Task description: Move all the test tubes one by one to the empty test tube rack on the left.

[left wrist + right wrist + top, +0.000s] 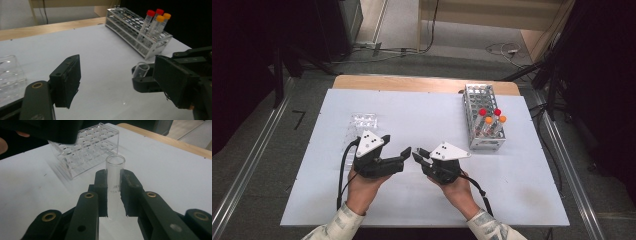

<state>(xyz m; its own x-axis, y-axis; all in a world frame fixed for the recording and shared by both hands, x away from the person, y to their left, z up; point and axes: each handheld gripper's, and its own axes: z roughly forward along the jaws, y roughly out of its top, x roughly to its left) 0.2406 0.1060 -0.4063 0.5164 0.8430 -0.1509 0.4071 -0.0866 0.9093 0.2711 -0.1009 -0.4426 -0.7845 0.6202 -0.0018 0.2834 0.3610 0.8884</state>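
My right gripper [114, 192] is shut on a clear open-mouthed glass tube [115, 170], which stands upright between its pads. Seen from above, the right gripper [417, 156] points left at mid-table, tip to tip with my left gripper [396, 145]. In the left gripper view, the left gripper [120, 82] is open with nothing between its jaws, and the glass tube [140, 70] sits just beyond its right jaw. A clear plastic rack [85, 152] lies behind the tube.
A metal tube rack [484, 120] stands at the right back of the white table [427, 200], holding several tubes with red and orange caps [156, 17]. The clear plastic rack [362, 122] lies behind the left hand. A wooden strip edges the table's far side.
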